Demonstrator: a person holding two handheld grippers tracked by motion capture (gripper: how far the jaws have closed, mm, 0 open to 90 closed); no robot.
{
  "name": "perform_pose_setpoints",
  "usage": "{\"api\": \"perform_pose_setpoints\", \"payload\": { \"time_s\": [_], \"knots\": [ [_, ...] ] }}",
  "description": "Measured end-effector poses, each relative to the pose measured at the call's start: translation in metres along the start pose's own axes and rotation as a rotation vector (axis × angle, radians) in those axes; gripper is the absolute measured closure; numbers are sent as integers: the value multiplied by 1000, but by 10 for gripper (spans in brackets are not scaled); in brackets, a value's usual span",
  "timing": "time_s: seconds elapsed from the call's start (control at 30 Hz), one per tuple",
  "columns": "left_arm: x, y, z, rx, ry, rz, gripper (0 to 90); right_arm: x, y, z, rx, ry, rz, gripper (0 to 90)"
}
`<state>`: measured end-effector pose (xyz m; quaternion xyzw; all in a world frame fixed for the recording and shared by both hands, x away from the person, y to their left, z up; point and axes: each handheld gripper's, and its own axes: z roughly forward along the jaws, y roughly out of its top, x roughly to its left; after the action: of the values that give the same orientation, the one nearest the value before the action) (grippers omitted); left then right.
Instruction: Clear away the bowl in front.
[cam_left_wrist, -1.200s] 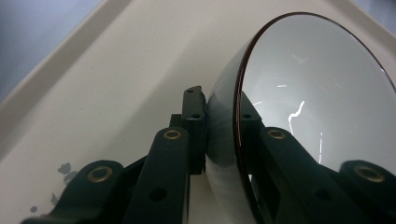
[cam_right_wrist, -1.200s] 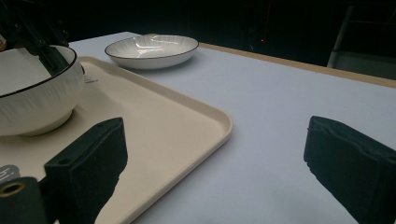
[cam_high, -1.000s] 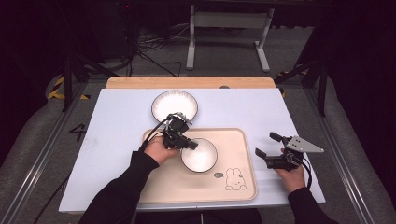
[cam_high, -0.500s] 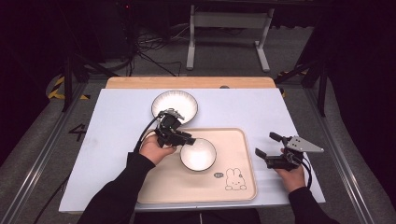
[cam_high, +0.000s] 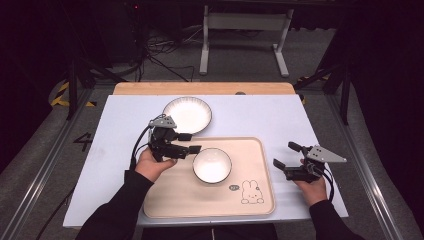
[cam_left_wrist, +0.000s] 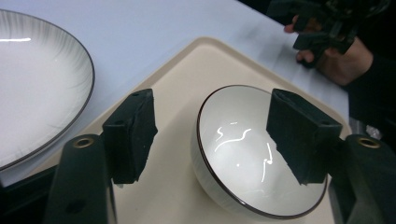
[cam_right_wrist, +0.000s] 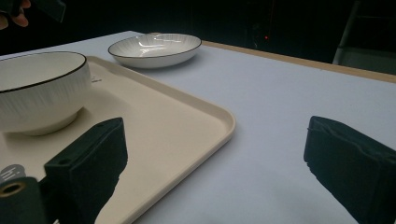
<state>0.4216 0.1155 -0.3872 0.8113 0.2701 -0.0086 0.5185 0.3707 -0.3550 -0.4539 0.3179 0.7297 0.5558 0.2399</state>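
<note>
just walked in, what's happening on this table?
A person holds a hand-held gripper in each hand. The left hand-held gripper is open beside the small white dark-rimmed bowl, which sits on the beige rectangular tray and is not gripped. The right hand-held gripper is open over the pale blue tabletop, right of the tray. A white ribbed plate lies behind the tray.
</note>
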Motion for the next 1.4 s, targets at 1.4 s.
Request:
{"api": "perform_pose_setpoints", "payload": {
  "time_s": [1.4],
  "knots": [
    [12,-58,-69,-318,183,83,212,0,0,-1,-7,3,7,62]
  ]
}}
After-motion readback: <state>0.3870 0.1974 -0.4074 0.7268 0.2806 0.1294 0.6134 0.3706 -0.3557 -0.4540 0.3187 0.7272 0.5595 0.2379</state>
